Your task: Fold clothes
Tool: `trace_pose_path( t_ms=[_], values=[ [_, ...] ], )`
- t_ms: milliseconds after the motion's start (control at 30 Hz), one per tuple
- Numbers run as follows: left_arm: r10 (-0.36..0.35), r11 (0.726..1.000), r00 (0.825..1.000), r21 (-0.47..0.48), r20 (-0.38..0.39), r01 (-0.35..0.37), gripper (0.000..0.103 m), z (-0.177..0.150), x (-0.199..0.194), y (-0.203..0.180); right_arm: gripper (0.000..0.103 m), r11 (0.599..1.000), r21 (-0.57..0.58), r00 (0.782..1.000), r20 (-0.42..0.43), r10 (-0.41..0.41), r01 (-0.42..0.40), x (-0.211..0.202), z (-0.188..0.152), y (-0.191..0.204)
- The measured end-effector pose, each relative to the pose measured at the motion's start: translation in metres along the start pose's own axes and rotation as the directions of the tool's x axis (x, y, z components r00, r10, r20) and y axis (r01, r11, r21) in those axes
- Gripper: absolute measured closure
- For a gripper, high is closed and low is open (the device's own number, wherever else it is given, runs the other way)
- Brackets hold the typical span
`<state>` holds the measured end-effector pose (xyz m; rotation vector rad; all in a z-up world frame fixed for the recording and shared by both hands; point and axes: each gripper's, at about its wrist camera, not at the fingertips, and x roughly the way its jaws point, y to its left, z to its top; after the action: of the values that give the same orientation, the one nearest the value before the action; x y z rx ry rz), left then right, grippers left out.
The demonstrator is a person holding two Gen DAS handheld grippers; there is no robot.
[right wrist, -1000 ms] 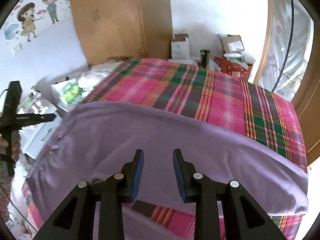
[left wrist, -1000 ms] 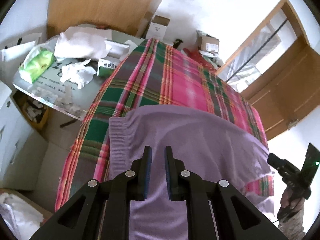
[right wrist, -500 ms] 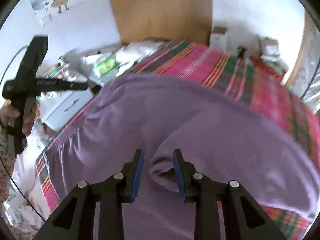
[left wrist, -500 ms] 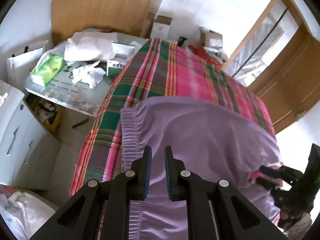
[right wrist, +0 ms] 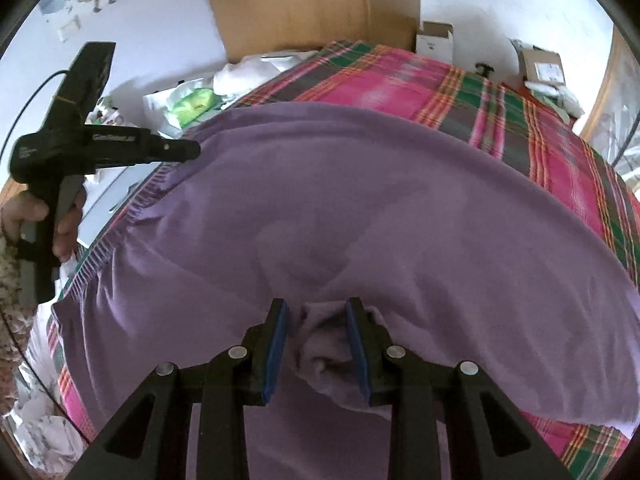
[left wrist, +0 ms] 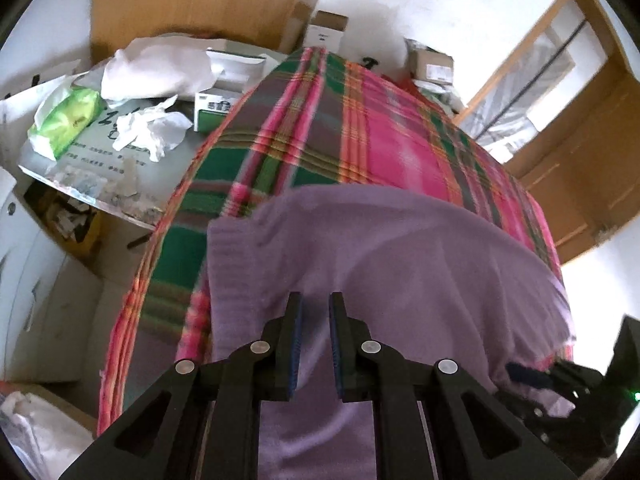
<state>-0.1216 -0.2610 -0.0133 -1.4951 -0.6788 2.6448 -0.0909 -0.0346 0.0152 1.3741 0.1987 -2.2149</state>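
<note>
- A lilac knitted garment (right wrist: 400, 208) with a ribbed hem lies spread across a pink, green and grey plaid blanket (right wrist: 500, 108).
- The right gripper (right wrist: 316, 320) sits at the near edge, its black jaws with blue pads apart, a bunched fold of the fabric between them.
- The left gripper (right wrist: 188, 149), black, reaches in from the left to the ribbed hem; a hand (right wrist: 60, 220) grips its handle.
- At the far left lies a green wipes packet (right wrist: 196, 106) among white papers.
- A brown wooden headboard (right wrist: 312, 0) and a white cardboard box (right wrist: 434, 42) stand at the far side.
</note>
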Motion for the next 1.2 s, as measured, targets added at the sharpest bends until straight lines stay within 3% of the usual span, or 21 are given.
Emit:
trace_pose_path(
  t_ms=[167, 400, 533, 733, 833, 1033, 1200],
  values=[
    [-0.013, 0.999, 1.000, -0.051, 0.014, 0.014, 0.090, 0.017, 0.014, 0.010, 0.073, 0.999, 0.015, 0.998, 0.036, 0.048, -0.048, -0.015, 0.012, -0.008],
    [-0.035, 0.998, 0.998, -0.056, 0.044, 0.038, 0.090, 0.030, 0.022, 0.012, 0.073, 0.999, 0.032, 0.999, 0.043, 0.014, -0.015, -0.009, 0.029, -0.028],
    [-0.009, 0.998, 0.998, -0.057, 0.059, 0.012, 0.090, 0.036, 0.021, 0.010, 0.073, 0.998, 0.064, 0.997, 0.075, -0.002, -0.002, -0.012, 0.038, -0.043],
    [0.026, 0.998, 0.998, -0.049, 0.053, -0.024, 0.090, 0.040, 0.021, 0.009, 0.072, 0.980, 0.164, 0.976, 0.167, -0.142, 0.114, -0.050, 0.031, -0.098],
    [0.014, 0.998, 0.998, -0.063, 0.063, -0.010, 0.090, 0.037, 0.023, 0.012, 0.072, 0.940, 0.275, 0.954, 0.162, -0.252, 0.201, -0.068, 0.013, -0.146],
    [0.023, 0.998, 0.998, -0.058, 0.057, -0.020, 0.090, 0.040, 0.025, 0.008, 0.072, 0.772, 0.527, 0.899, 0.031, -0.436, 0.356, -0.076, -0.034, -0.254],
    [0.022, 0.998, 0.997, -0.057, 0.069, -0.019, 0.090, 0.043, 0.028, 0.006, 0.072, 0.738, 0.553, 0.884, 0.004, -0.467, 0.387, -0.065, -0.036, -0.284]
  ],
)
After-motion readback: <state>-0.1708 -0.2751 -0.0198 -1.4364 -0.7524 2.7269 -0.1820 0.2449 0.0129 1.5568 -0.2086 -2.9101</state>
